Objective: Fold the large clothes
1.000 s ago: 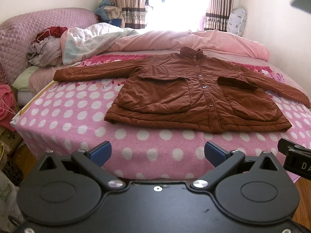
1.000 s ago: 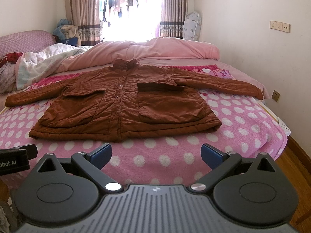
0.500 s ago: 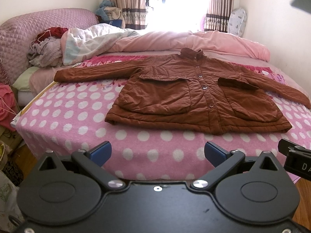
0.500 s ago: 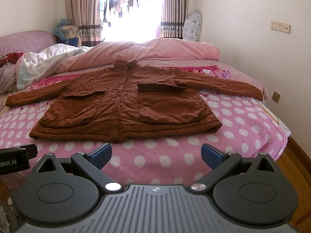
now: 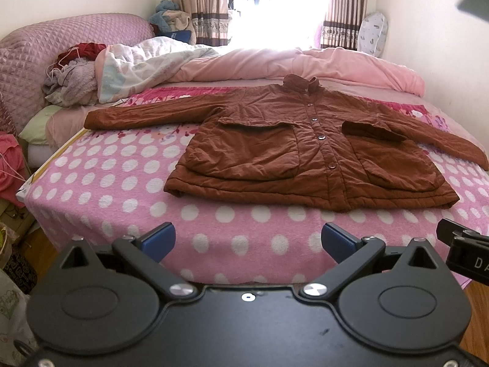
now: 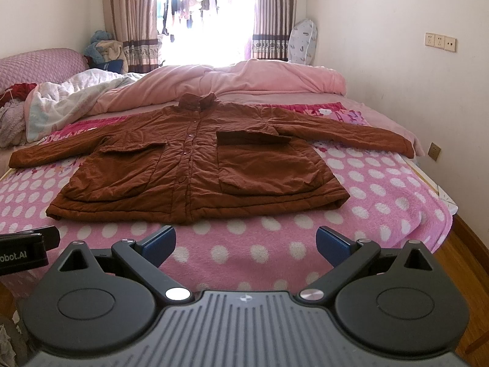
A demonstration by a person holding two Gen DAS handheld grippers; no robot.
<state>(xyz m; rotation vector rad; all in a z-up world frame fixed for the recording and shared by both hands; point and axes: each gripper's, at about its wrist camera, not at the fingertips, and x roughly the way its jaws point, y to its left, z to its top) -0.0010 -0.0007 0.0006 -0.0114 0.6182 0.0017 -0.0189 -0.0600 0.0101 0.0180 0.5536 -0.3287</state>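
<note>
The left gripper (image 5: 249,242) hangs with its jaws spread wide and nothing between them, over the near edge of the pink polka-dot blanket (image 5: 101,183). Ahead of those jaws, and a little to their right, a rust-brown padded jacket (image 5: 305,150) lies flat on the blanket, front up and buttoned, collar pointing away, hem nearest the jaws but well apart from them. Its sleeves stretch out to either side, one far to the left of the jaws, the other running off to the right.

The right gripper (image 6: 246,242) is likewise wide open and holds nothing. From its view the jacket (image 6: 195,168) lies straight ahead and slightly left of the jaws, with the hem closest. Both patch pockets look flat; what they hold cannot be told.

Beyond the jacket, a pink quilt (image 6: 244,79) is bunched across the bed, and a heap of clothes (image 5: 70,79) sits far left.
</note>
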